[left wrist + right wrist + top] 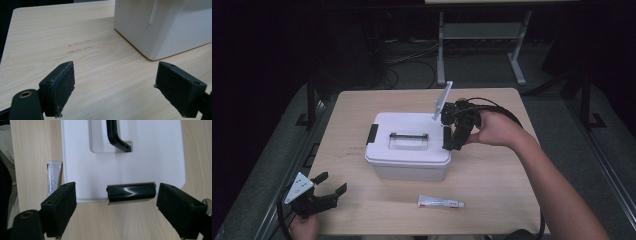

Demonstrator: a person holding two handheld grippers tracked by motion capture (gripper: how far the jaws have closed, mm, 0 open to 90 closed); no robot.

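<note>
A: We see the white plastic box (408,150) sitting mid-table on pale wood-grain (492,175), smooth rounded lid, a slim black handle (408,135) lying flat in its recess.

B: And our right gripper (451,137) hangs at the box's right end, jaws spread wide, gripping nothing. In the right gripper view the glossy black latch (131,192) sits between the two jaws, apart from both.

A: Those jaw pads (61,207) look matte and rough, frayed at the edges. A matching latch (372,133) shows on the box's left end.

B: Our left gripper (331,186) rests near the table's front left corner, also wide open and empty, well apart from the box. Its own view catches the box's smooth lower corner (160,30).

A: Nearby, a small white tube (441,202) lies flat in front of the box. Nothing blocks the right latch.
</note>
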